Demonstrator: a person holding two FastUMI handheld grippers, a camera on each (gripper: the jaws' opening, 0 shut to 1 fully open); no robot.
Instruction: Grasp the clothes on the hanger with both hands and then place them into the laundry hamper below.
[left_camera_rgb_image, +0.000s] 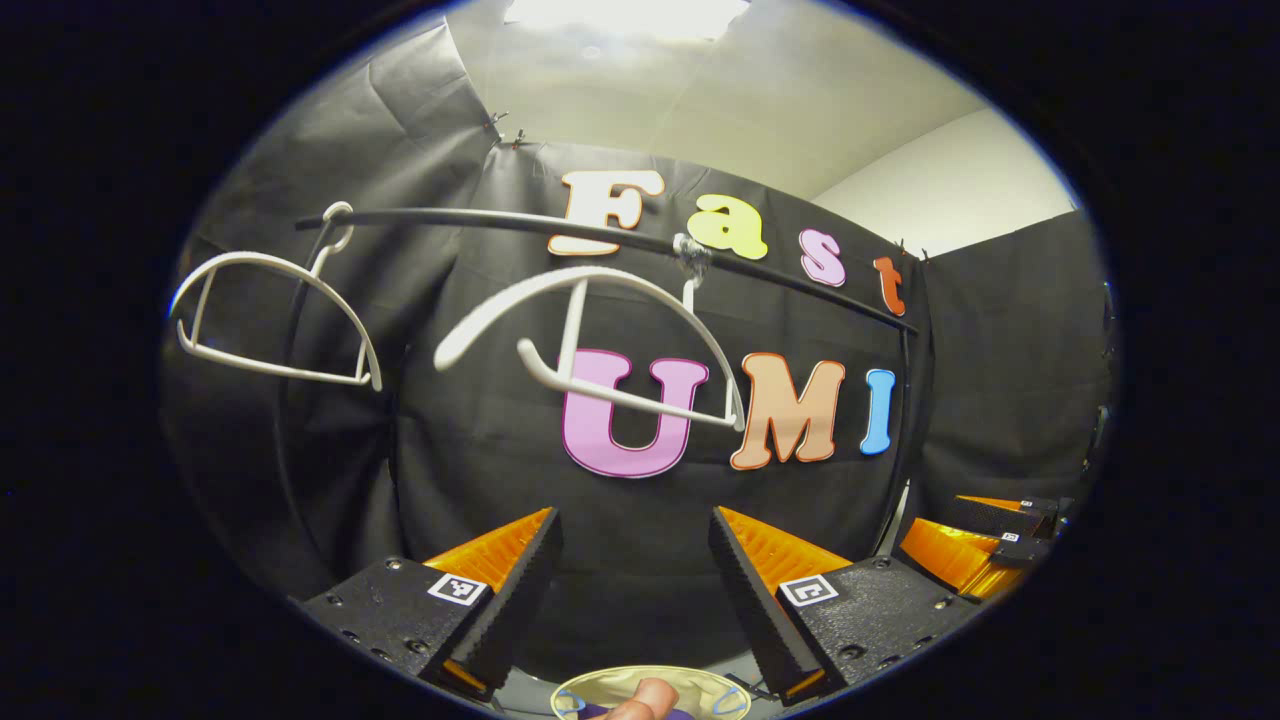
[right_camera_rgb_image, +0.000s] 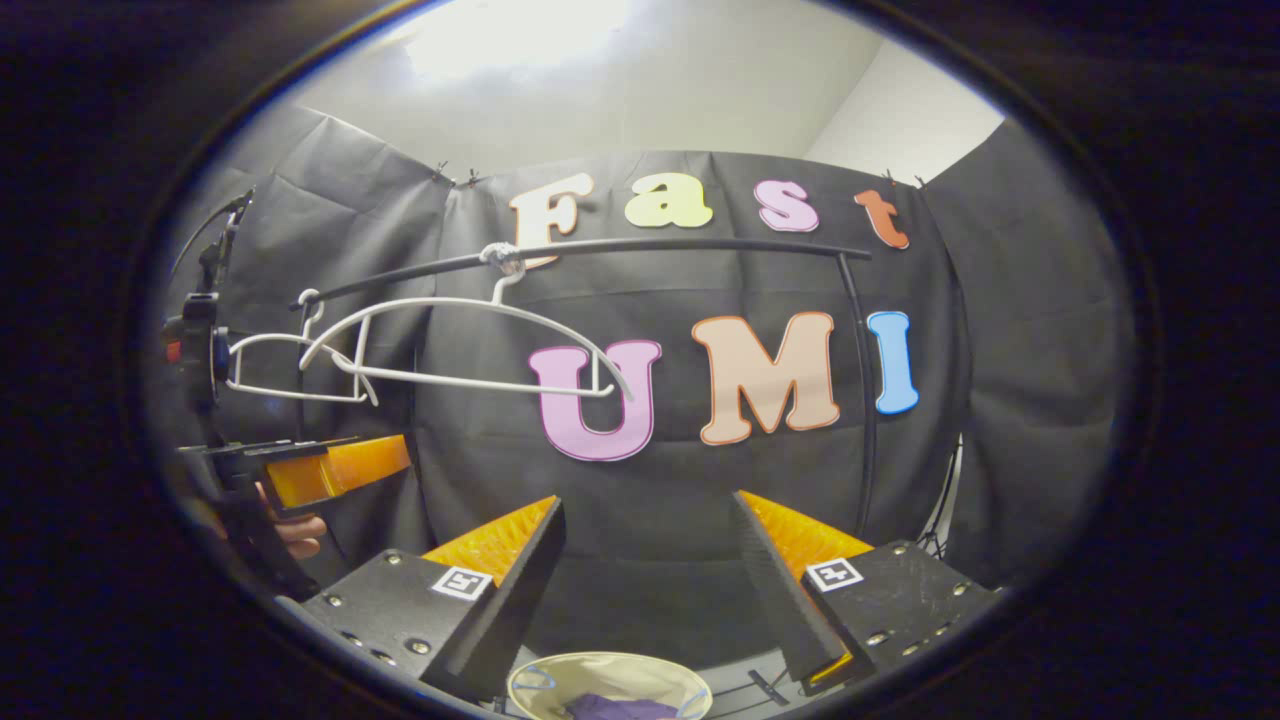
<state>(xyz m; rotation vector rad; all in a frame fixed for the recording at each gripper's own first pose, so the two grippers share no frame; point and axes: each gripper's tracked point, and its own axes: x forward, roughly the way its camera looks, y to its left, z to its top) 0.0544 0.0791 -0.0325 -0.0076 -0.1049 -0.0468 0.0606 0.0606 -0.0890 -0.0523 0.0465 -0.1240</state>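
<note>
Two bare white hangers hang from the black rail (left_camera_rgb_image: 480, 218): one in the middle (left_camera_rgb_image: 590, 340) and one at the left (left_camera_rgb_image: 270, 320). My left gripper (left_camera_rgb_image: 632, 520) is open below the middle hanger with nothing between its fingers. My right gripper (right_camera_rgb_image: 650, 503) is open too and holds nothing. Below both stands the cream laundry hamper (right_camera_rgb_image: 560, 672), whose rim (left_camera_rgb_image: 600, 680) also shows in the left gripper view. A purple garment (right_camera_rgb_image: 620, 708) lies inside it. The same two hangers (right_camera_rgb_image: 450, 340) (right_camera_rgb_image: 285, 370) show in the right gripper view.
The left gripper (right_camera_rgb_image: 330, 465) and the hand (right_camera_rgb_image: 295, 535) holding it are at the left of the right gripper view. The right gripper (left_camera_rgb_image: 985, 545) is at the right of the left gripper view. The rail's upright post (right_camera_rgb_image: 865, 400) stands at the right.
</note>
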